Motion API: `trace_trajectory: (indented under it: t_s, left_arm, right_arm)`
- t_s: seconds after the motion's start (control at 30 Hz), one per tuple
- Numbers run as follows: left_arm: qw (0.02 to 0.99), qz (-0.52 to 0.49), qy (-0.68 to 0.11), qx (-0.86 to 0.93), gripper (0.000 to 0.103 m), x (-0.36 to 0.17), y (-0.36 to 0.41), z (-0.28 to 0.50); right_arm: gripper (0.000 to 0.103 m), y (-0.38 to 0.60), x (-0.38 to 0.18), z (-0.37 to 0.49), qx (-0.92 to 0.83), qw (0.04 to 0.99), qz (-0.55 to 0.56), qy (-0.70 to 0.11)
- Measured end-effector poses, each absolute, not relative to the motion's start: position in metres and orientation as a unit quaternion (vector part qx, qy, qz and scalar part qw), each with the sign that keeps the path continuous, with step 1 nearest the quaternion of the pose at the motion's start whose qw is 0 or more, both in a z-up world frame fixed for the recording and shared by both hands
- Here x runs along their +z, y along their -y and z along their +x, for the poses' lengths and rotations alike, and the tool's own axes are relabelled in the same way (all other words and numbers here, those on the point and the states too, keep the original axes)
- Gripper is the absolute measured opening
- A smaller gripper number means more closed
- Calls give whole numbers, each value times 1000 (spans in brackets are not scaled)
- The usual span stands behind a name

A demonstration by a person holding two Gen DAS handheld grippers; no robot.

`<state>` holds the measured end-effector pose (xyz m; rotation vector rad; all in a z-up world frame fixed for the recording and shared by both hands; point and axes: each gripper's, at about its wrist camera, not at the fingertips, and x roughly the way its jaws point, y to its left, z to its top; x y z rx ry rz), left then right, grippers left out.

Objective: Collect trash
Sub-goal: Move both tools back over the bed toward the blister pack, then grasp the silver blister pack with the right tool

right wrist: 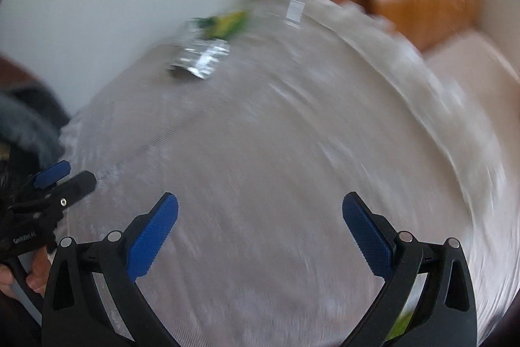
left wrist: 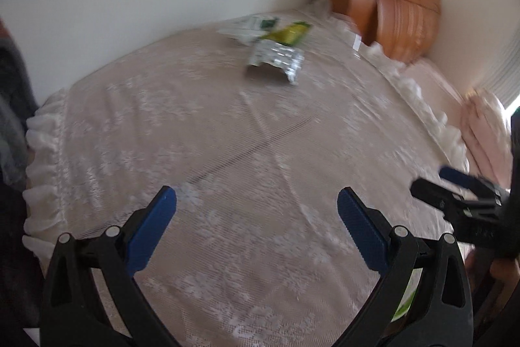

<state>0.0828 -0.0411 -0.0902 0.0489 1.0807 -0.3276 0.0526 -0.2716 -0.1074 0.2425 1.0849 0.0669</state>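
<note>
My left gripper point(left wrist: 256, 228) and right gripper point(right wrist: 260, 231) share black plastic frames, silver rivets, and ribbed blue pads point(left wrist: 152, 228).

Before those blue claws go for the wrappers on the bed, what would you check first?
1. Left gripper open and empty: ok.
2. Right gripper open and empty: ok.
3. Silver wrapper in view, unobstructed: ok.
4. Yellow-green wrapper overlaps the silver one's far edge, so a single clean grab: cannot tell.
5. Bedspread between grippers and wrappers free of obstacles: ok.
6. Sharp view for aiming: not ok, both cameras blurred.
</note>
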Motion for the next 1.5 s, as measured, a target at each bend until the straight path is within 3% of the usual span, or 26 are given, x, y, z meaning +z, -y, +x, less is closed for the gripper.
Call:
trace_trajectory:
  t_s: [0.33,0.53,0.57,0.63,0.7,0.87,1.13,1.5]
  left_arm:
    - [857,-26,-510,-69,95,-85,30,115]
    - [860,-28,-508,-35,95,-86,23,116]
    - [860,-31,-508,-31,95,-86,21,116]
    - [860,-36,-509,-24,95,-87,18,117]
    - [860,-37,-509,-20,95,-86,16,117]
    - [862,-31,-505,-23,95,-85,17,126]
    - [861,-4,-501,-95,95,-99,50,191]
    - [859,61,-483,-158,95,-149,114,309]
  right_arm:
    - [100,214,-134,220,266,818,-101,-500]
    - [99,194,-157,270,295,794,-138,-513]
    - [97,191,-158,271,299,791,-144,-514]
    - [75,186,-163,272,295,784,-163,-521]
    - [72,186,-162,271,290,787,-168,-518]
    - [72,202,-152,257,269,802,-137,-515]
    - [72,261,-113,181,210,845,4,-492]
    - [72,290,-130,88,108,848,133,-502]
